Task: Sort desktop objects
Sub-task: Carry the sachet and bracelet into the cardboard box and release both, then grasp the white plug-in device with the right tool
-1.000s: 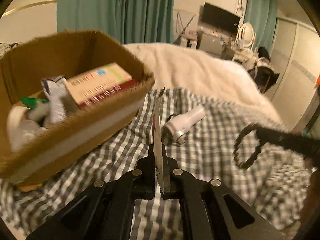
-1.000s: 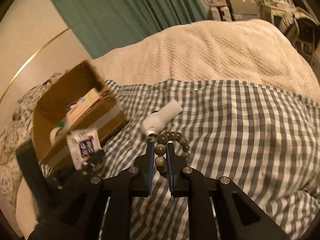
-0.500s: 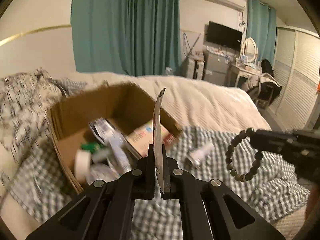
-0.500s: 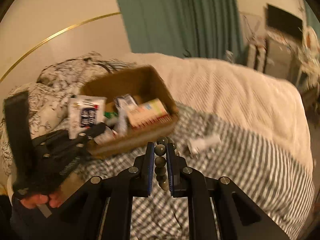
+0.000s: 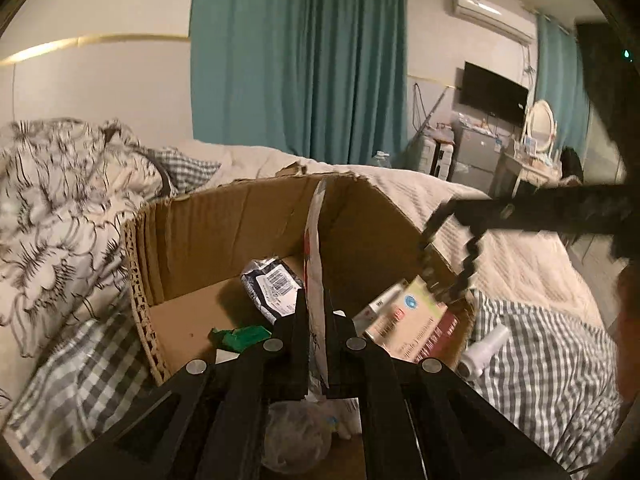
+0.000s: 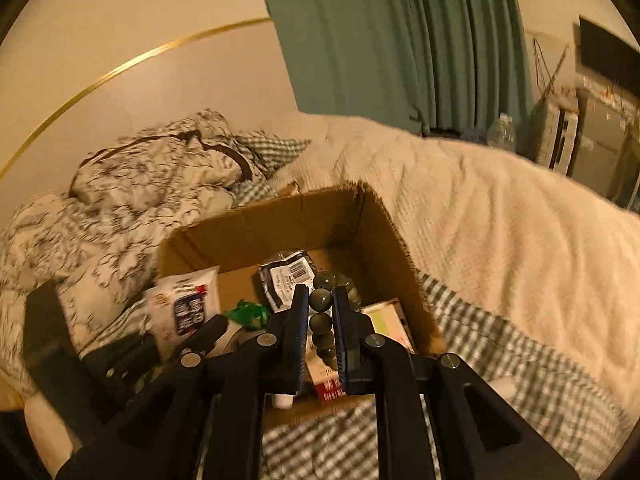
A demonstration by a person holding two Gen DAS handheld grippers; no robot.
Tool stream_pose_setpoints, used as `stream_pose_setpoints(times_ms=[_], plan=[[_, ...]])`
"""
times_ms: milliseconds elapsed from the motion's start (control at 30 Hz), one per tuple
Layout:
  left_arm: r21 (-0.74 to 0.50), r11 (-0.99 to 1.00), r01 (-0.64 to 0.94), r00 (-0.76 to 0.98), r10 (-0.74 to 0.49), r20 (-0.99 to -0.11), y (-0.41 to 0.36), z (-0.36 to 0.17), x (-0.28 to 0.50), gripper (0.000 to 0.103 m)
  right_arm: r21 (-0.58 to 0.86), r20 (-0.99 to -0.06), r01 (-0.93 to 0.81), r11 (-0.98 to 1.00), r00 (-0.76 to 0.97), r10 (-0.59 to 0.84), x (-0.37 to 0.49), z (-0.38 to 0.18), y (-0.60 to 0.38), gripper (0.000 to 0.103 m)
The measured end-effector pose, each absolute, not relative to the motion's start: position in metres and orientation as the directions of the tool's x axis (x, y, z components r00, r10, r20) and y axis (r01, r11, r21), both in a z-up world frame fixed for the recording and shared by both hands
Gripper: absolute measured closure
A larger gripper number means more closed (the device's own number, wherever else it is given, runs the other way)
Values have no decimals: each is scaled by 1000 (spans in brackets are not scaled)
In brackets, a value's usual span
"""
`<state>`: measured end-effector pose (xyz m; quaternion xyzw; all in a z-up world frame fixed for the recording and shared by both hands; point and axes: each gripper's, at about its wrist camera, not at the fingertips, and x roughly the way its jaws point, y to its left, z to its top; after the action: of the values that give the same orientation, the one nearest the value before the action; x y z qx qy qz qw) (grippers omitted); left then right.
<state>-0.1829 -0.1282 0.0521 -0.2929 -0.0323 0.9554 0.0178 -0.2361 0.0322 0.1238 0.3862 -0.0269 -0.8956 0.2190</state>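
An open cardboard box [image 5: 224,216] [image 6: 280,220] sits on the bed with packets and boxes inside. My left gripper [image 5: 316,300] is shut on a flat white snack packet [image 5: 314,264], seen edge-on, held over the box; the packet [image 6: 184,304] also shows in the right wrist view. My right gripper [image 6: 320,300] is shut on a dark bead bracelet [image 6: 322,320], held above the box's right side; in the left wrist view the bracelet [image 5: 464,268] hangs over the box's right wall. A white bottle [image 5: 484,348] lies on the checked sheet right of the box.
Inside the box are a dark barcode packet [image 5: 272,284] [image 6: 288,276], a green wrapper [image 5: 240,336] [image 6: 248,314] and a medicine carton [image 5: 412,320]. A flowered duvet [image 5: 60,208] is left of the box, a cream blanket [image 6: 500,220] right.
Both grippers have moved from above the checked sheet to over the open box, still holding the packet and the bracelet. The box interior now fills the middle of both views.
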Motion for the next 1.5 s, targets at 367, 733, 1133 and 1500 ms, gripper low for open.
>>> stream_pose_setpoints(times_ms=[367,733,1133,1500], plan=[[-66,-995,69,-859,-26,-512,-123,67,-166,0,139,-677,258,-956,-680,-282,-231,113,39,41],[-5,-999,-42,-857,38,-513,-70,86,-121,0,144,-683,216,-966,-685,-255,-150,136,104,42],[71,-982,-176,-797,100,-596,13,44,-80,0,180,-720,86,-980,-667,-190,-94,117,199,41],[-38,-998,-51,-712,63,-699,4,-72,-128,0,366,-794,-61,-929,-541,-277,-148,-16,211,41]])
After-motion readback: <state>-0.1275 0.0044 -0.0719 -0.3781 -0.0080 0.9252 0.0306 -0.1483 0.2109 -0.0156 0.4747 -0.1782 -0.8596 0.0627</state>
